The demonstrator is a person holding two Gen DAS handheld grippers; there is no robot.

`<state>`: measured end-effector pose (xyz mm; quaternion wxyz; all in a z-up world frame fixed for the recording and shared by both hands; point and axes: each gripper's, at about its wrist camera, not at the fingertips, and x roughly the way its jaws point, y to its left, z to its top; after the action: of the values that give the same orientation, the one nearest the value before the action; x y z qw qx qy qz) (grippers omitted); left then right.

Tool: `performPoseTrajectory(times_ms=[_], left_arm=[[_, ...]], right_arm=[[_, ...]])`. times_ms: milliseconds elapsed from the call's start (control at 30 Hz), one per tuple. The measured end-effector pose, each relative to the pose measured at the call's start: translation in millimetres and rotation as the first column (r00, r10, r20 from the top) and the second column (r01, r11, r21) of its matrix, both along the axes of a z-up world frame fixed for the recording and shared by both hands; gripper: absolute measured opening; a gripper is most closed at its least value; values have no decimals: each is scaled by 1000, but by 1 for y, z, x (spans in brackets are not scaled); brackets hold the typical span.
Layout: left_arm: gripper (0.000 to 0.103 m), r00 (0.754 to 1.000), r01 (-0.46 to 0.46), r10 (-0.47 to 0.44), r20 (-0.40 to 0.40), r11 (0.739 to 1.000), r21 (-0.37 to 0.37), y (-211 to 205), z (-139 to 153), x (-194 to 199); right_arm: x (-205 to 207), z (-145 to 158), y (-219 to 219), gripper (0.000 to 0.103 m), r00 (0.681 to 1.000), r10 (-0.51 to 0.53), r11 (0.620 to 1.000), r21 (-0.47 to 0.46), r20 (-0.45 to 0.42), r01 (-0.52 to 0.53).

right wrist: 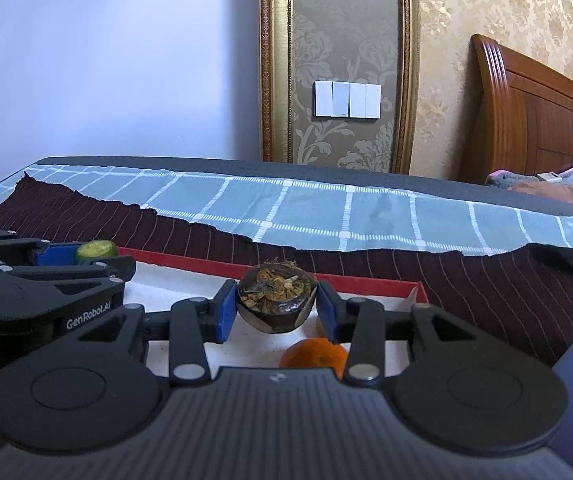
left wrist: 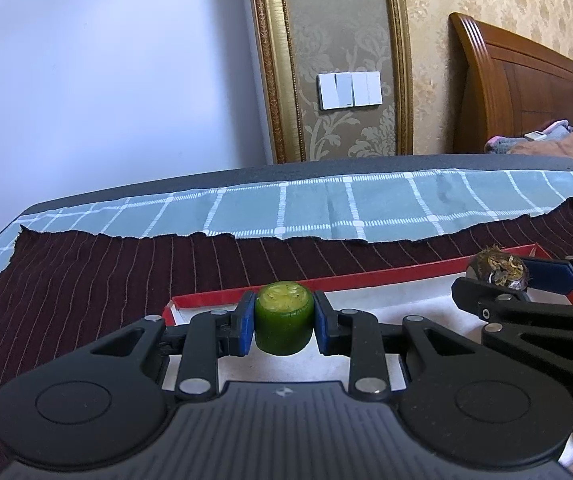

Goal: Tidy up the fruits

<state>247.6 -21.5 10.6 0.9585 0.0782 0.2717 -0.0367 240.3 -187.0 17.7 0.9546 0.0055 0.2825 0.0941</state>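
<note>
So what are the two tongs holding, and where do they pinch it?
The left tongs pinch a green cut fruit piece by its two sides. The right tongs pinch a dark brown fruit by its sides too.

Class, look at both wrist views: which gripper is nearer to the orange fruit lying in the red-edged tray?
Right. The right gripper, shut on a dark brown fruit, hangs just above the orange fruit. The left gripper, holding a green fruit, is off to its left.

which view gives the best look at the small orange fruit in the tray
The right wrist view. The small round orange fruit lies in the red-rimmed tray just beneath the right gripper, partly hidden by the gripper body. The left wrist view does not show it at all.
</note>
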Motion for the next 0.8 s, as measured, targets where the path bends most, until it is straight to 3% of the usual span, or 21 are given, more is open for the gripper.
performPoseTrajectory(times_ms=[800], left_arm=[[29, 999, 28, -28, -16, 999, 18, -2, -3, -17]], right_arm=[[-12, 2, -5, 40, 1000, 18, 1000, -13, -8, -18]])
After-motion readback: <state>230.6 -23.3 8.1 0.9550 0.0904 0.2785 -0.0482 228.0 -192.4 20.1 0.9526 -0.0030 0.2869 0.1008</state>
